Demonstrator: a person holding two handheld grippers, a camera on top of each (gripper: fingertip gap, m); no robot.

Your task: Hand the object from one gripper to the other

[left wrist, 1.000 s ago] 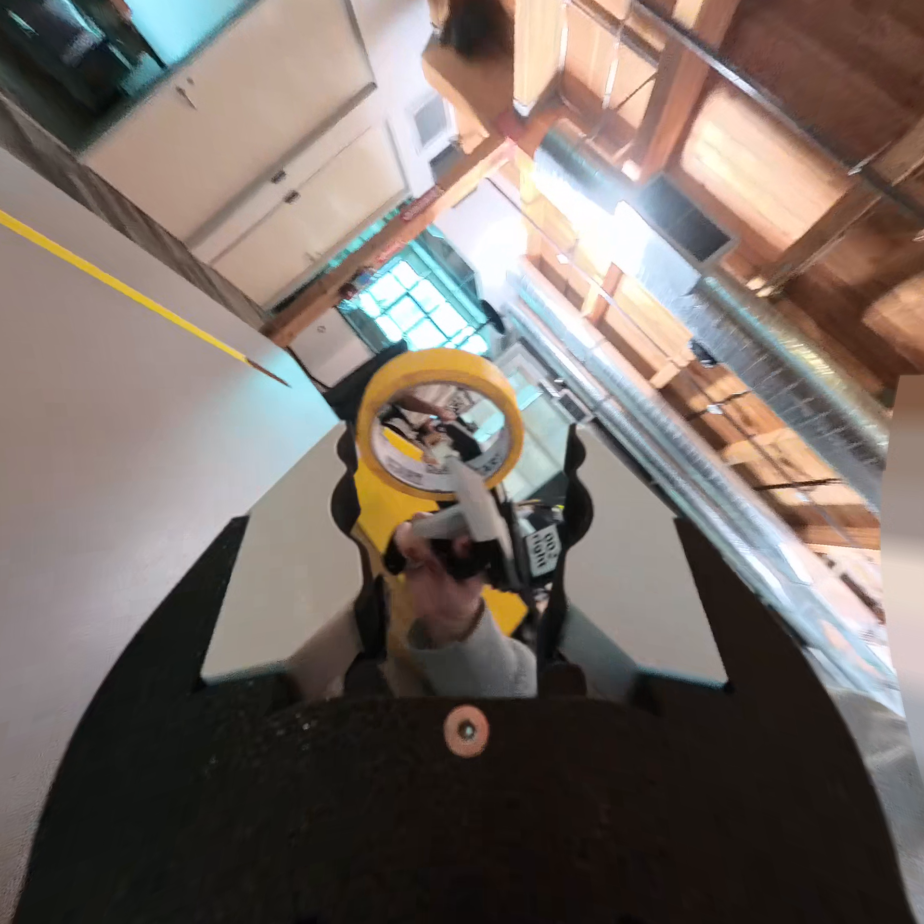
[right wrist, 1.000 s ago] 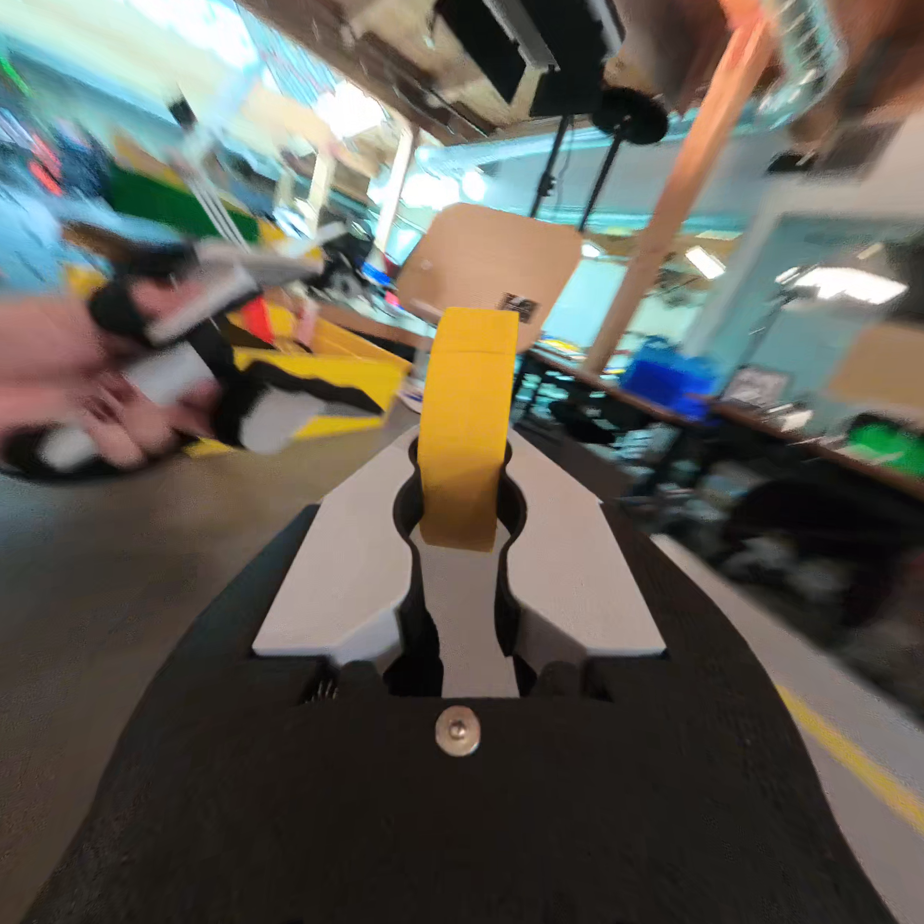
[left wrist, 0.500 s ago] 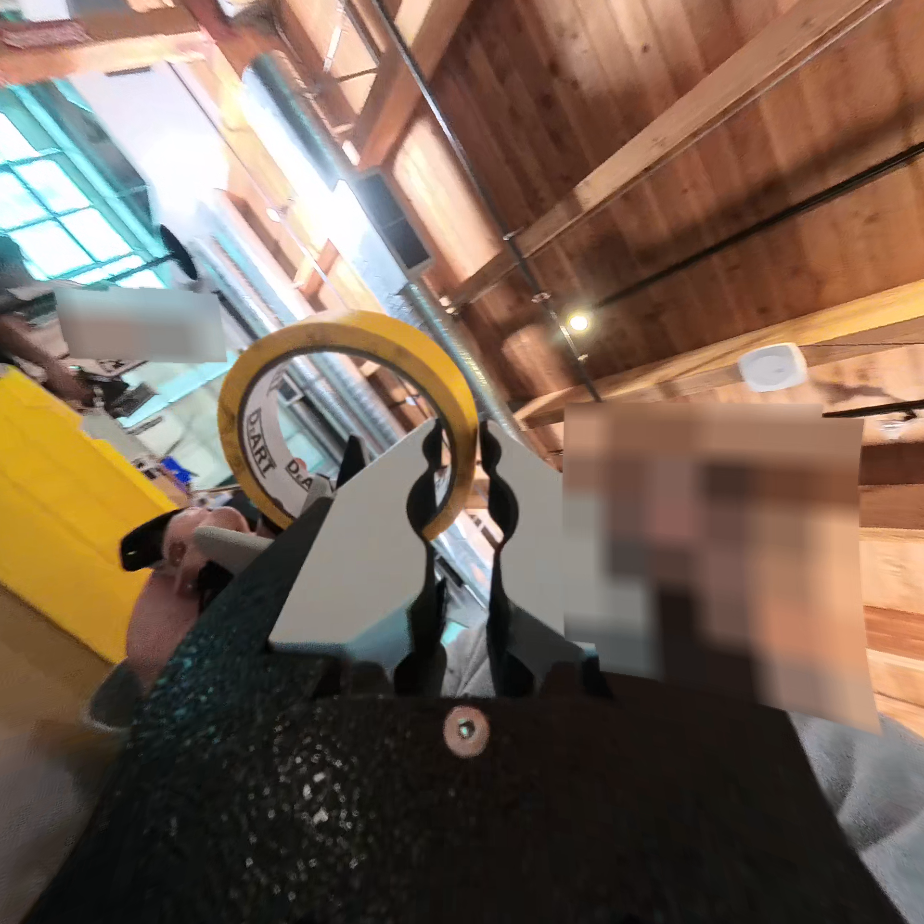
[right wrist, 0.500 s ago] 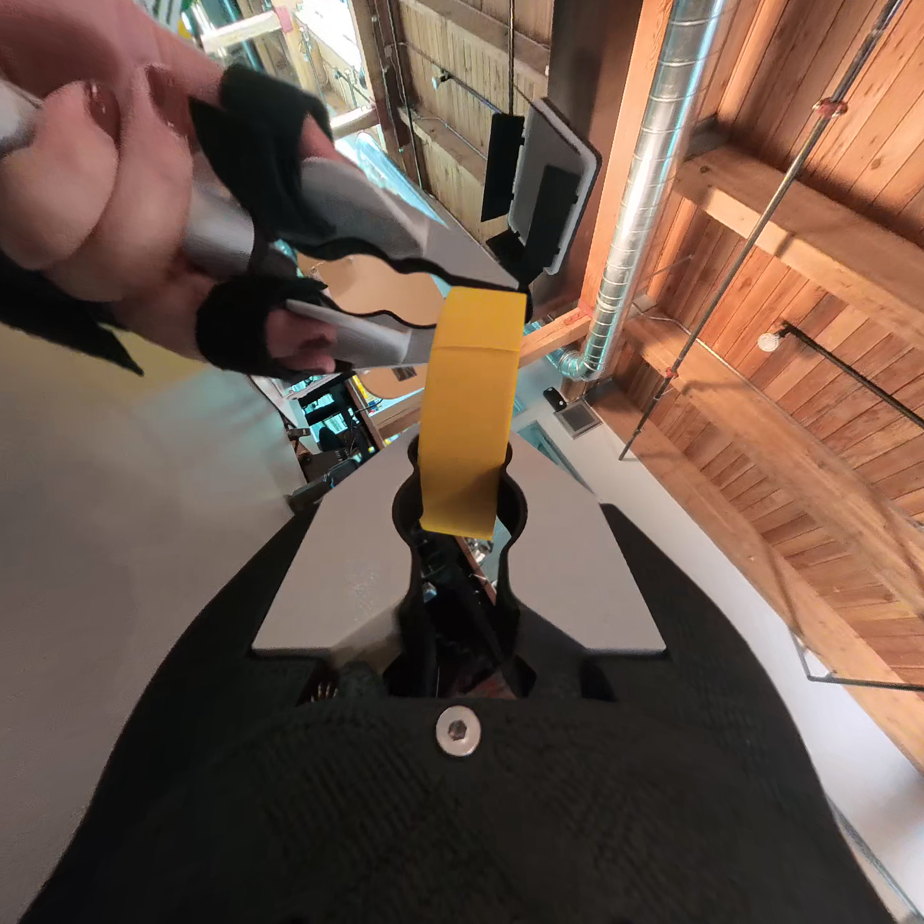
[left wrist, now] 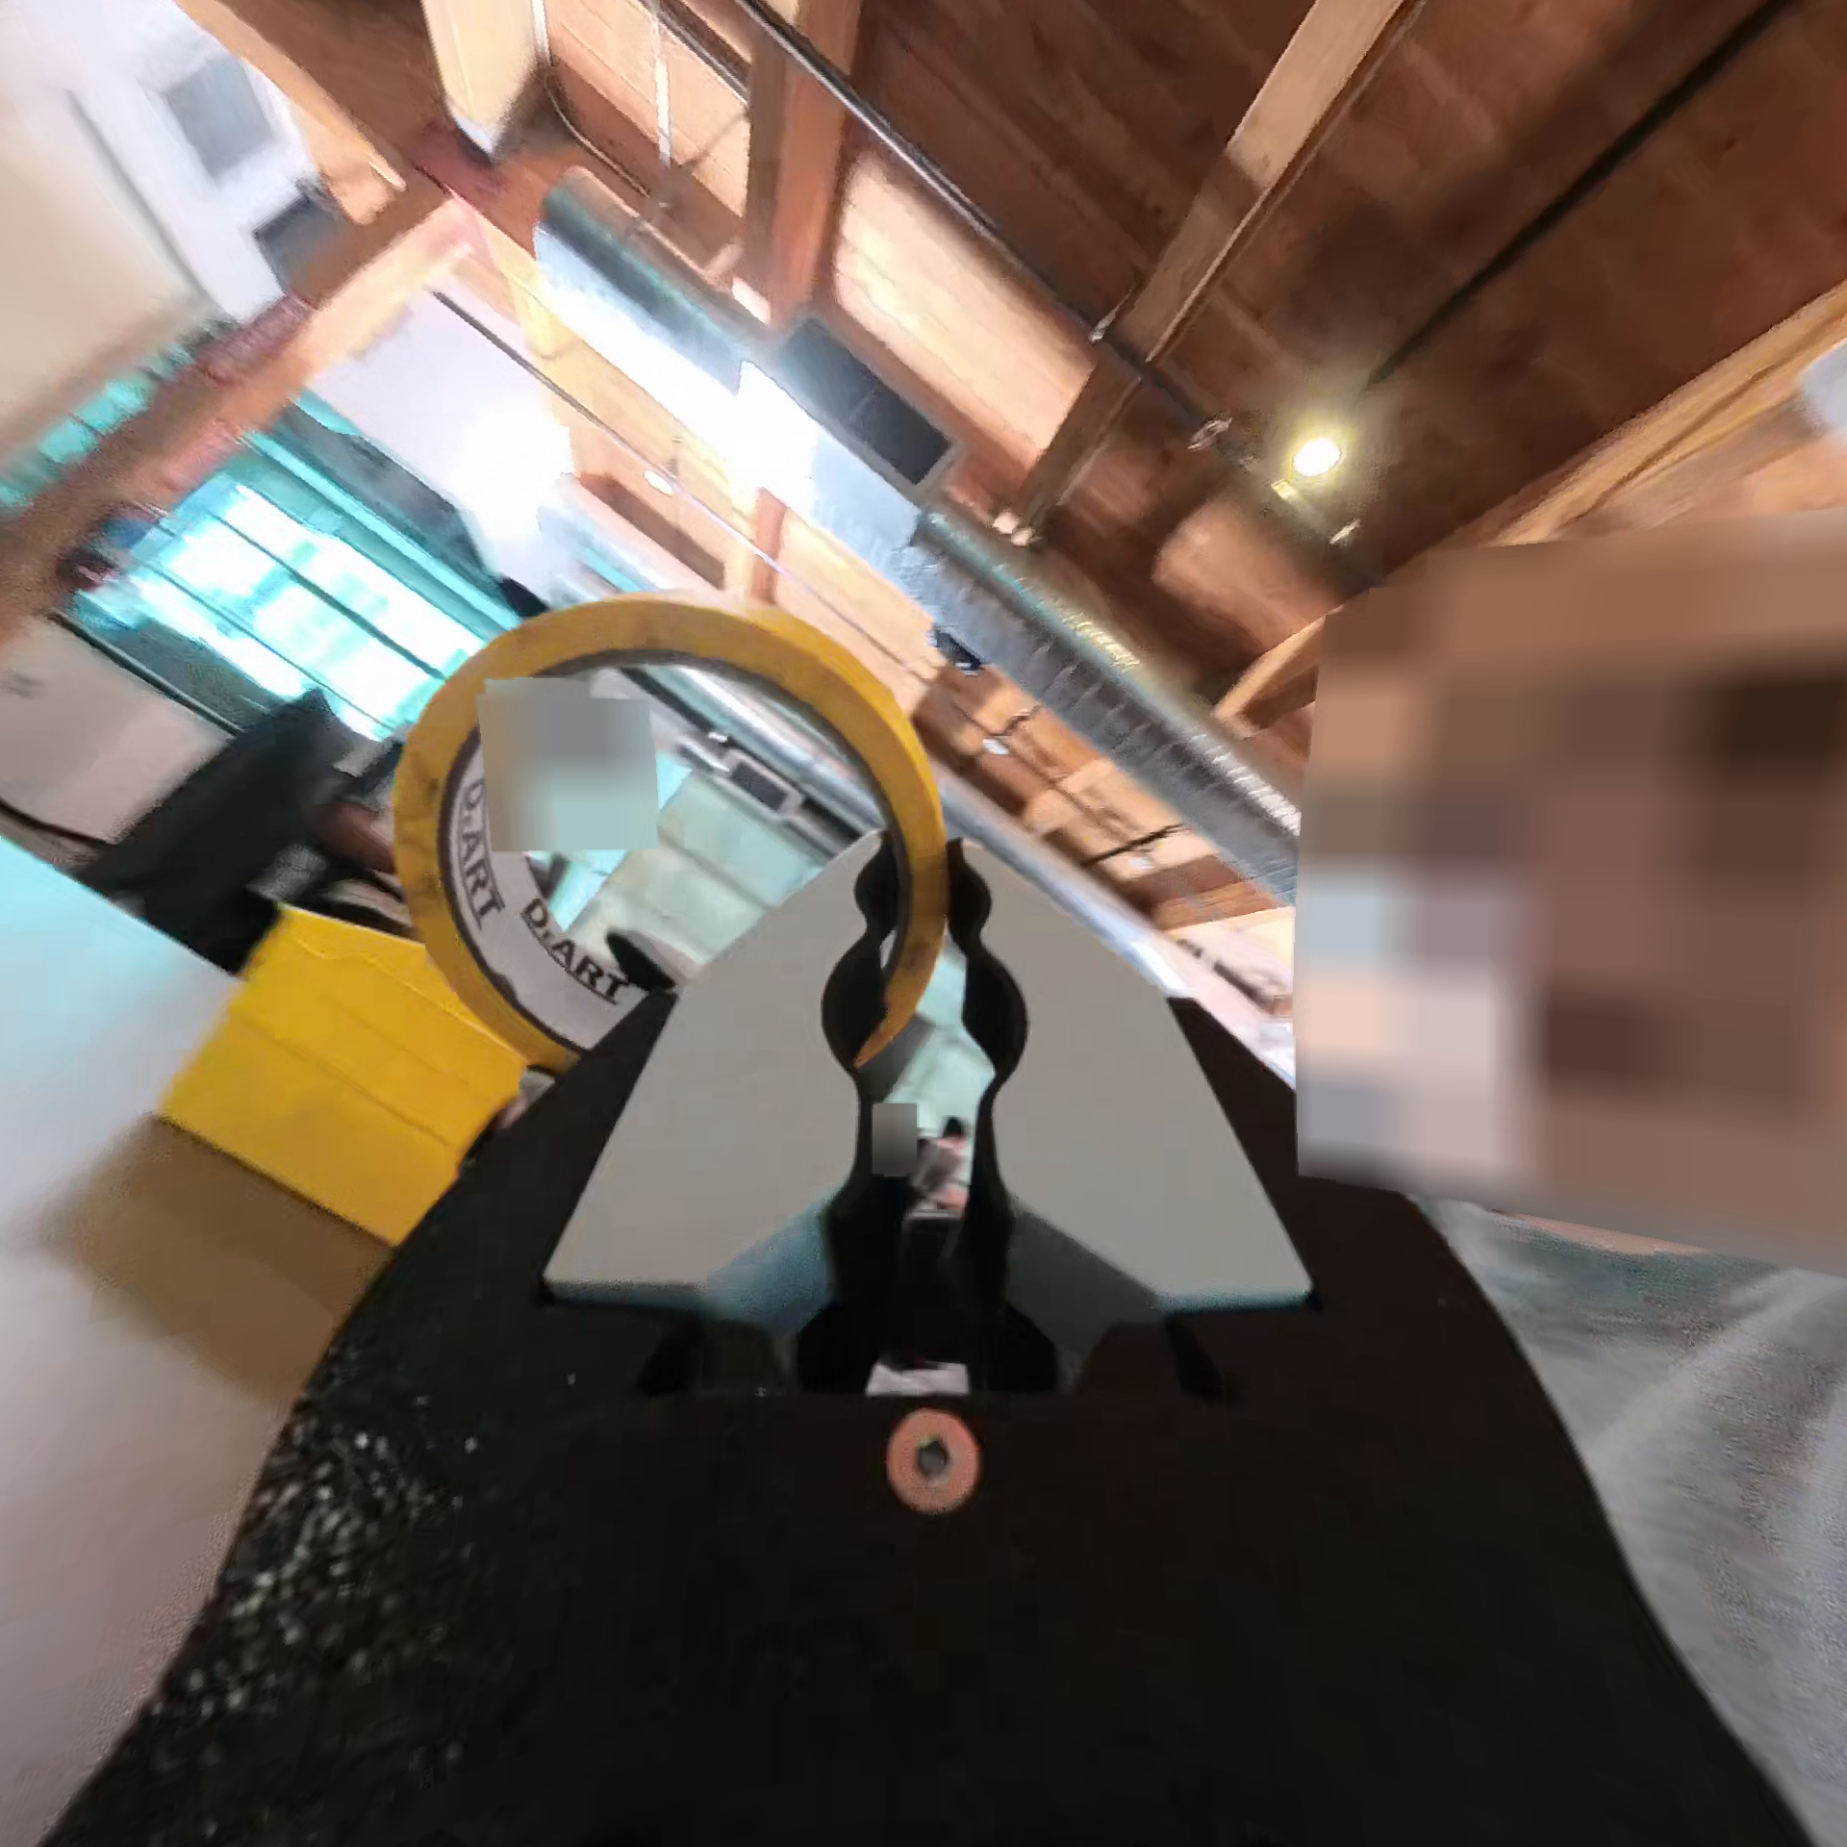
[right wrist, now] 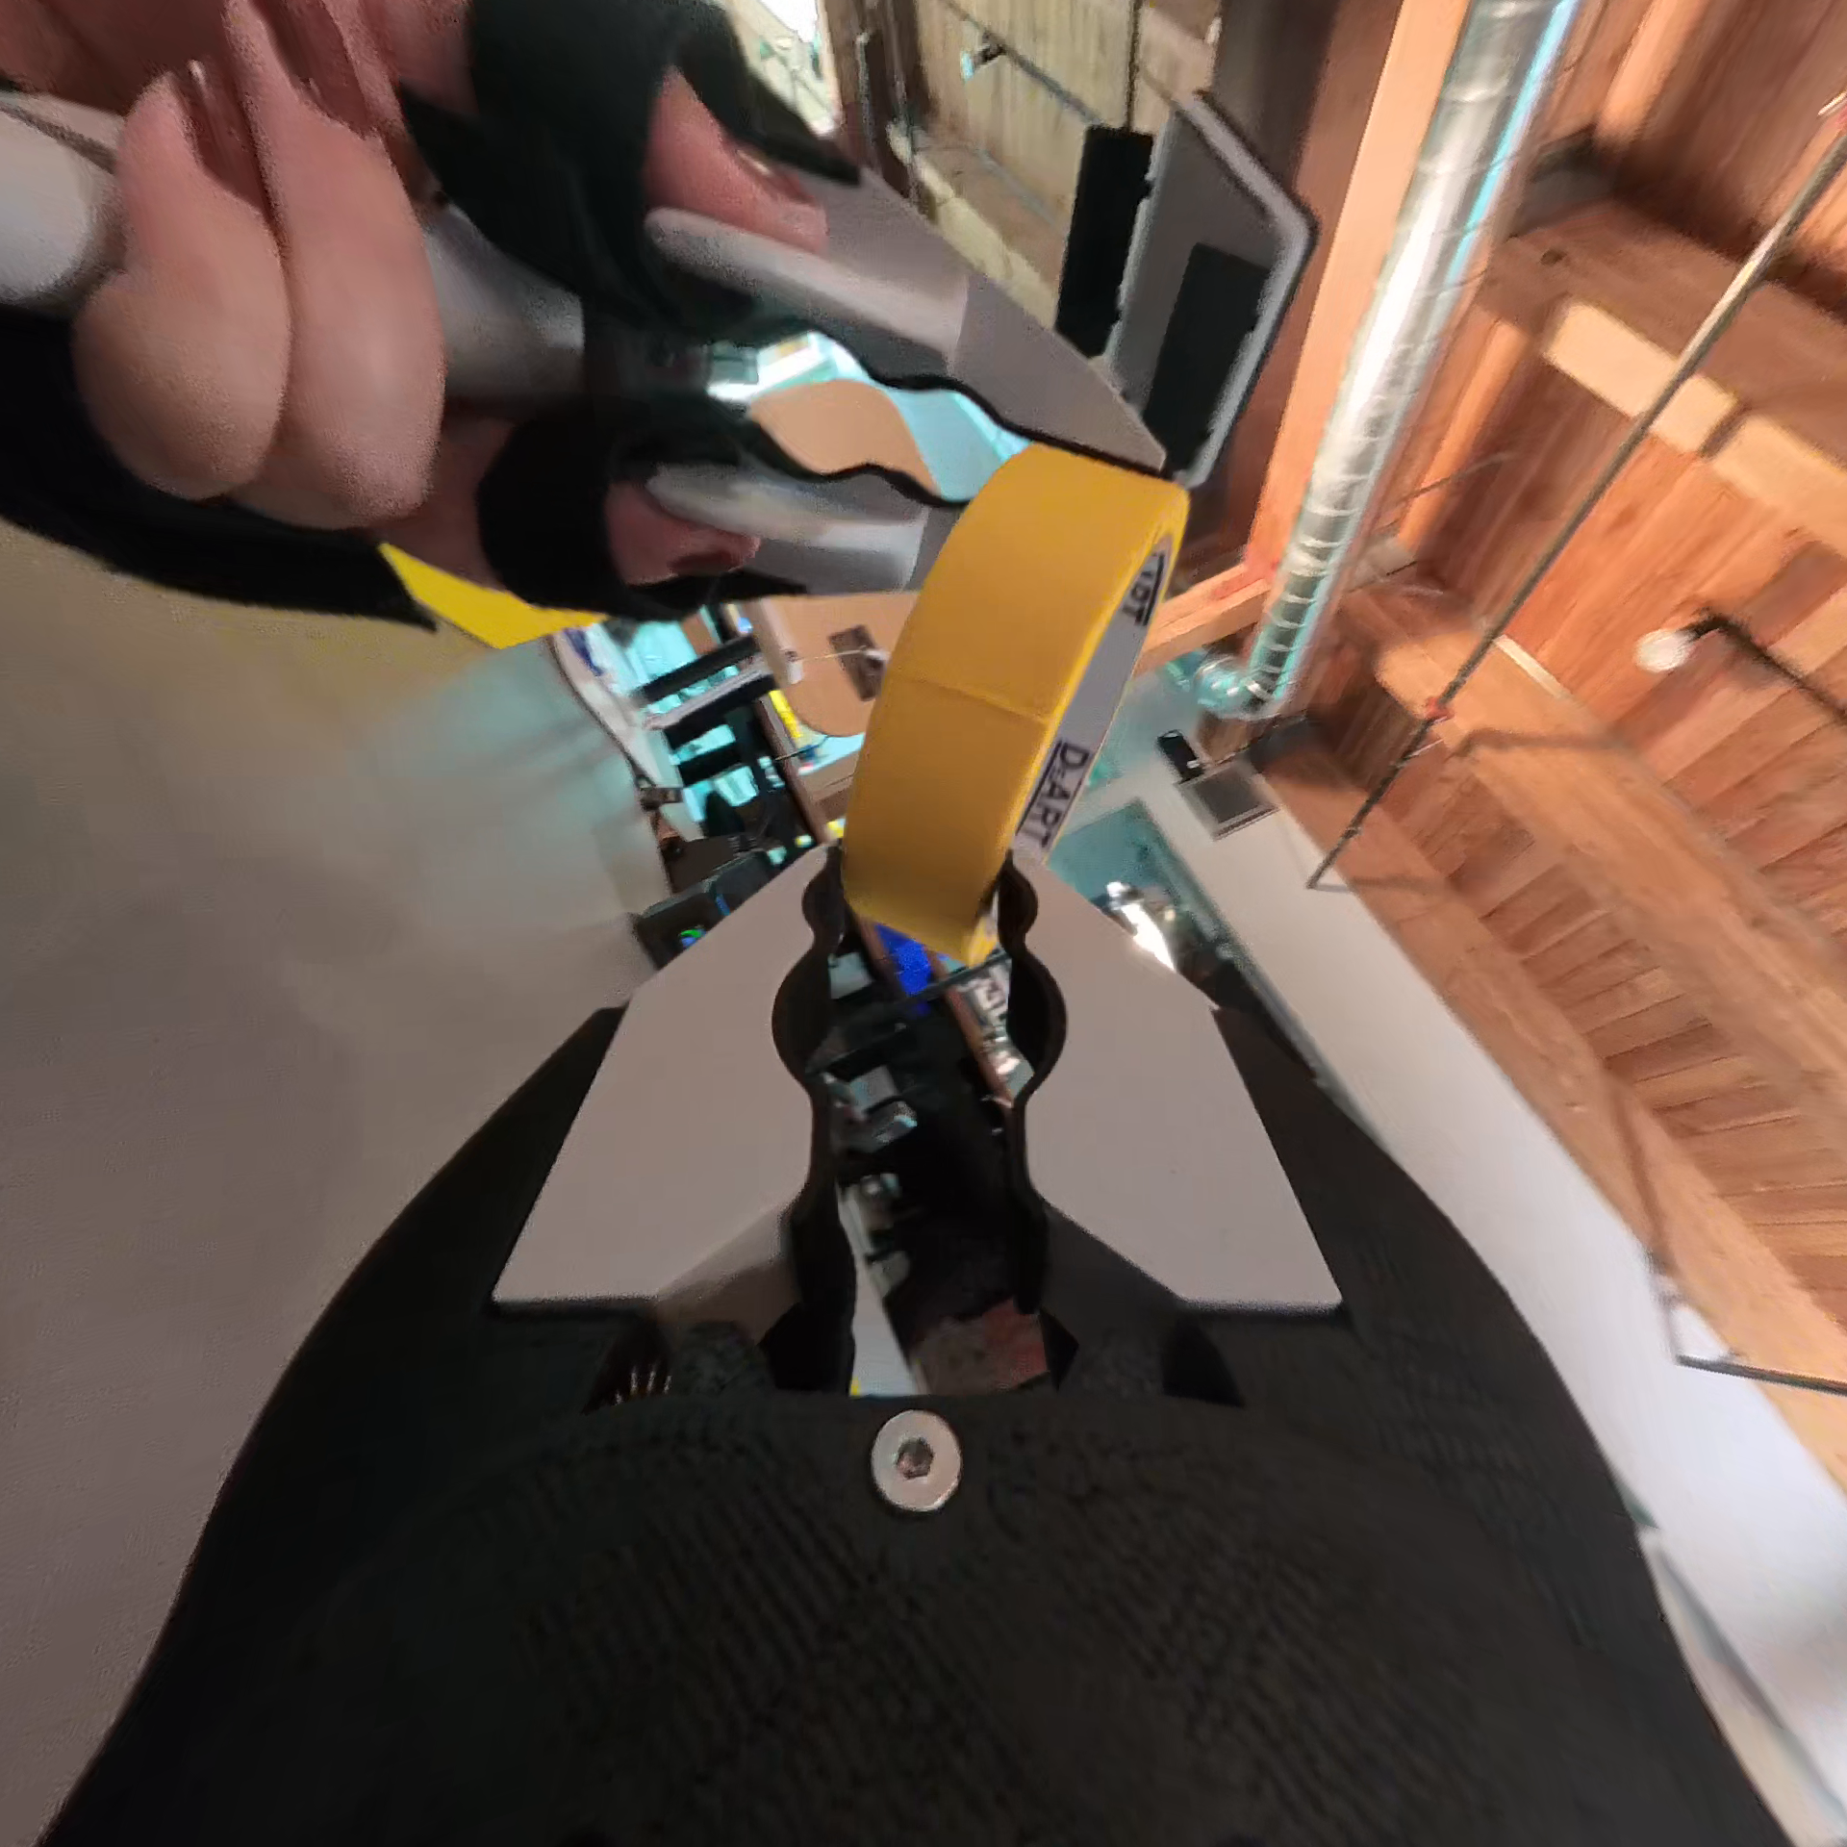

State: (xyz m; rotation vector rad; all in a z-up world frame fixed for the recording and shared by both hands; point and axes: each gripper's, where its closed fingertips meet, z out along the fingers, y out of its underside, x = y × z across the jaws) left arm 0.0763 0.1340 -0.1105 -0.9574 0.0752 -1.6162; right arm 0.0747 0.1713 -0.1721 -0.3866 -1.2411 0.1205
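Observation:
A yellow tape roll [left wrist: 690, 625] is held up in the air between both grippers. In the left wrist view I see it face-on, and my left gripper [left wrist: 918, 850] is shut on its thin wall, one finger inside the ring and one outside. In the right wrist view the roll [right wrist: 999, 700] is edge-on and tilted to the right. Its lower edge sits just between the fingertips of my right gripper [right wrist: 920, 870], whose jaws have slackened slightly. The left gripper [right wrist: 1029, 510] pinches the roll's top from the upper left.
A person's hand [right wrist: 250, 330] grips the left gripper's handle. A yellow bin [left wrist: 330, 1079] lies low on the left. Wooden ceiling beams and a silver duct [right wrist: 1379, 350] fill the background. A grey sleeve [left wrist: 1699, 1449] is at the lower right.
The left gripper closed on the roll's wall. The right jaws widened a little, and the roll slid out from deep in them to the fingertips and tilted.

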